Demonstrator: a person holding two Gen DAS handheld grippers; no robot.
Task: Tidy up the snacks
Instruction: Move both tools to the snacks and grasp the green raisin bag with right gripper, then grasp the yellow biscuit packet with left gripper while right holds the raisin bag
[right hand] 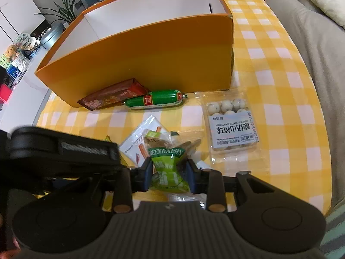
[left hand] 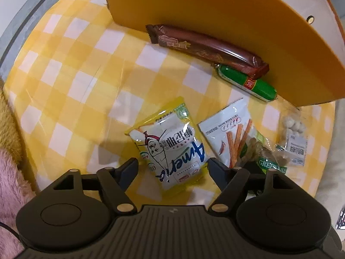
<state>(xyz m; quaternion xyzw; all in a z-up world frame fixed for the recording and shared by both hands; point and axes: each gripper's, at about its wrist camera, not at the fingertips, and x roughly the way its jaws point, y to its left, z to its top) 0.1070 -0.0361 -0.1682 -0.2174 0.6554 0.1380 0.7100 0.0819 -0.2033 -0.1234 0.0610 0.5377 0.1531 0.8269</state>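
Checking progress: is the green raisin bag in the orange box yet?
Out. The green raisin bag sits pinched in the right gripper, in front of the orange box.

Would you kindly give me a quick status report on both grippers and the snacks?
Left hand-held gripper open over yellow chip bag. Right hand-held gripper shut on green raisin pack. Orange box ahead, nothing blocking; five snacks still on table.

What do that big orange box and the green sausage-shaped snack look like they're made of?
The orange box looks like matte cardboard: flat folded panels, thin edges, a plain white inside and a small punched hole. The green sausage-shaped snack seems to be wrapped in glossy plastic film: bright highlights run along its rounded skin and its end is pinched shut. What is inside cannot be seen.
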